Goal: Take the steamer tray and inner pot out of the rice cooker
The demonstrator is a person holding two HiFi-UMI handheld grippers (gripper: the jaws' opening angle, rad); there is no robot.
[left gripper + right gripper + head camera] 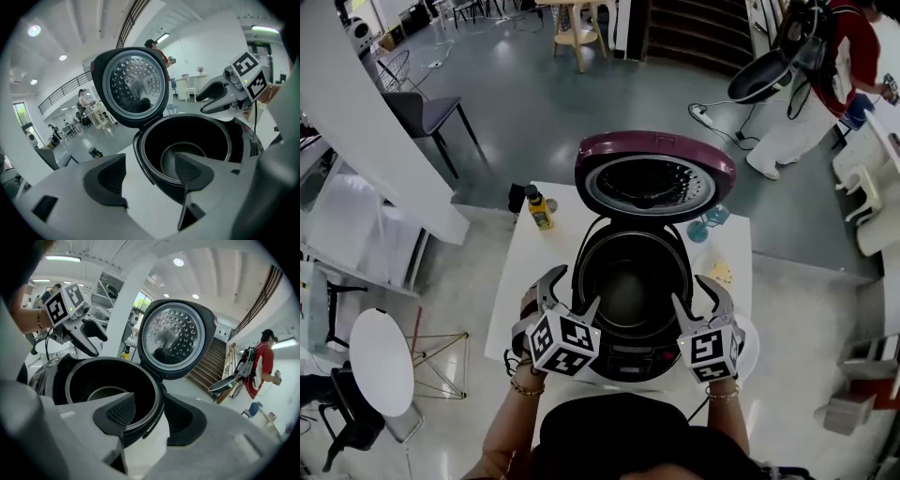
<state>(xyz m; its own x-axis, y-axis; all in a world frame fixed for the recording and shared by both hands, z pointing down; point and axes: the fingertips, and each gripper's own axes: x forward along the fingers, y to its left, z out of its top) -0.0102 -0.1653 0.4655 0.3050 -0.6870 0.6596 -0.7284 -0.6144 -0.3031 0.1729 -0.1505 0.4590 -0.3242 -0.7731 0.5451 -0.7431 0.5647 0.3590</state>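
The rice cooker (pixel 633 354) stands on a white table (pixel 523 281). Its maroon-topped lid (pixel 654 178) is swung fully open and stands upright at the far side, showing its silvery perforated inner plate (pixel 136 84). The dark inner pot (pixel 630 281) sits upright in the body, its round greyish bottom showing.

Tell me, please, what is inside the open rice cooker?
The rice cooker holds a dark round cavity with a paler circular floor; nothing else shows in it. A jaw of the left gripper covers part of that floor in its own view.
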